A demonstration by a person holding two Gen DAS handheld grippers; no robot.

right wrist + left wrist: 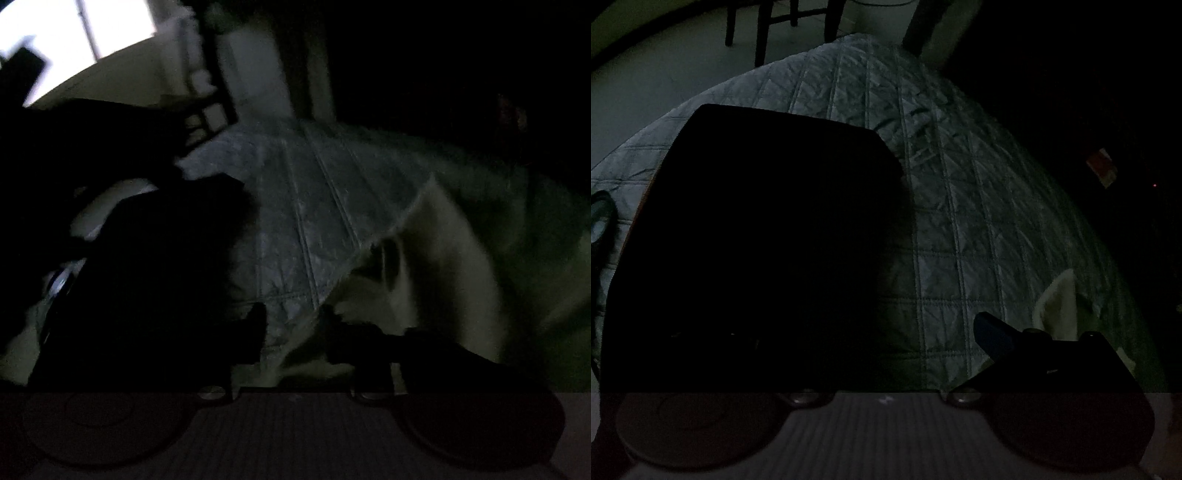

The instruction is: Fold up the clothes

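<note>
Clothes lie on a quilted bed cover in very dim light, one dark folded piece and one pale piece.

Dark garment (768, 240), folded to a neat rectangle, sits on the left of the quilted cover (960, 206) in the left wrist view; a pale garment (1058, 306) pokes up near the right. The left gripper (879, 354) seems spread wide (only its right finger (993, 336) shows clearly), with nothing seen between the fingers. In the blurred right wrist view, the right gripper (295, 332) stands parted over the cover's near edge, its right finger at the pale garment (436, 236); whether it pinches the cloth I cannot tell. Chair legs (761, 33) stand on the floor beyond the bed.
</note>
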